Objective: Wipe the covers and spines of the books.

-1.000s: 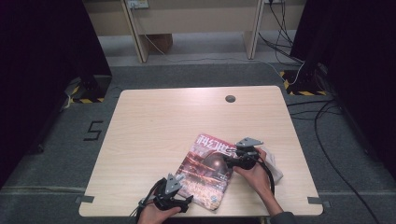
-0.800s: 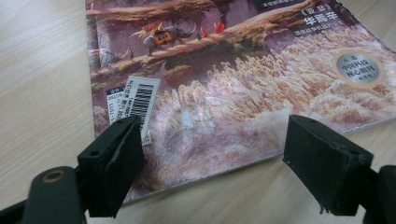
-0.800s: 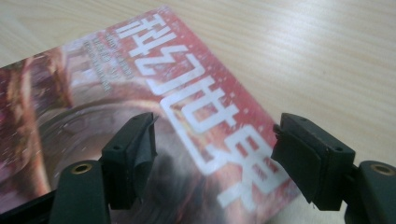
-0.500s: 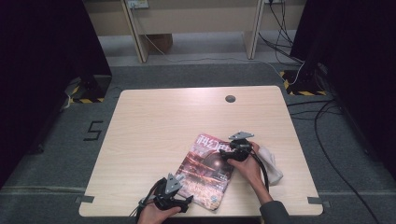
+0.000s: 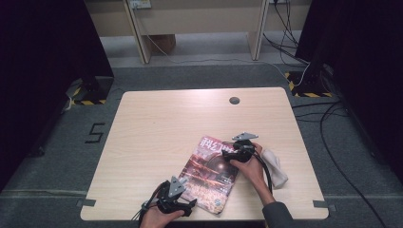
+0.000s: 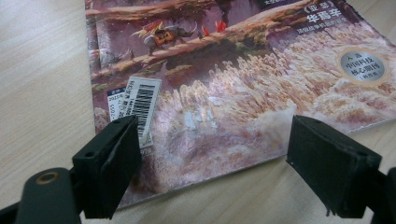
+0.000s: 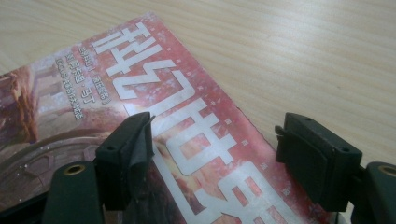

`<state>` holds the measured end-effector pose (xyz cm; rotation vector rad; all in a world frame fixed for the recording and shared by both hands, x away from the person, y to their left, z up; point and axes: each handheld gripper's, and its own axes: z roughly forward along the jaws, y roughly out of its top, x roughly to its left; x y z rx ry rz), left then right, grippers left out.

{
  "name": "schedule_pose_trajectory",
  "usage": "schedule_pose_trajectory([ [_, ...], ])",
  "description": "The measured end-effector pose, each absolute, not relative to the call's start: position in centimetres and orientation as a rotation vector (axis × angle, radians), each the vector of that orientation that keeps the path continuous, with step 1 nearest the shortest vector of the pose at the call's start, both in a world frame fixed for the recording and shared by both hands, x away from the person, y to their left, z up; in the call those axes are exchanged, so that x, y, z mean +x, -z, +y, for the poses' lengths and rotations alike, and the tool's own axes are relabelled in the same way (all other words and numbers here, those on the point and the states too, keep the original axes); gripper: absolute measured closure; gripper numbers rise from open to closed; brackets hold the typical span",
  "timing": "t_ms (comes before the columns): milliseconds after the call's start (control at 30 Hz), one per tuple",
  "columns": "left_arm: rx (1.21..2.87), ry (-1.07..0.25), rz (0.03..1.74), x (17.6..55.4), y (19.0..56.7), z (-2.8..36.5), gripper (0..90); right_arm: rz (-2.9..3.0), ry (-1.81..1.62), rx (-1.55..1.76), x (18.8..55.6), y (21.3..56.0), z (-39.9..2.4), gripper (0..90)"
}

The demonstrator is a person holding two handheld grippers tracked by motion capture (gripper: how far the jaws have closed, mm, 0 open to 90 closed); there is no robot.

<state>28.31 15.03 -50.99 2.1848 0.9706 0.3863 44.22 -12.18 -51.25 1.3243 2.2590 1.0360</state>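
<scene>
Magazine (image 5: 210, 173) lies flat and askew on the near right part of my table (image 5: 157, 137) in the high view, its lower corner close to the near table edge, its upper corner pointing toward the middle; the whole far half of the wood is bare but for a small dark hole (image 5: 234, 100), so there is open room ahead and to the left. My right gripper (image 5: 236, 153) sits over the magazine's upper right corner, a crumpled white cloth (image 5: 275, 167) just beside my right hand, and my left gripper (image 5: 177, 198) waits at the lower left corner by the near table edge. Compared with a second ago, my right gripper has slid a little up toward the top corner; the left has stayed put. In the left gripper view my jaws stand wide apart, straddling the bottom edge of the magazine (image 6: 233, 93), with the barcode label (image 6: 140, 105) just beyond one jaw. In the right gripper view my jaws are spread too, hovering above the title corner (image 7: 187, 135), whose right edge runs between them with bare wood beyond.
</scene>
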Motion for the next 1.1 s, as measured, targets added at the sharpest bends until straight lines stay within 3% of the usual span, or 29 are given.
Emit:
schedule_pose_trajectory([
  [400,2.202,-0.419,1.035,29.1,50.8,17.2,13.9,2.321,-0.964,1.337,41.7,50.7,-13.1,23.9],
  [733,2.211,-0.598,1.113,30.7,50.4,19.2,14.4,2.396,-0.914,1.299,37.5,50.3,-14.2,22.0],
  [1100,2.190,-0.652,1.163,32.7,50.4,19.5,14.8,2.398,-0.890,1.311,34.0,50.2,-14.9,19.5],
])
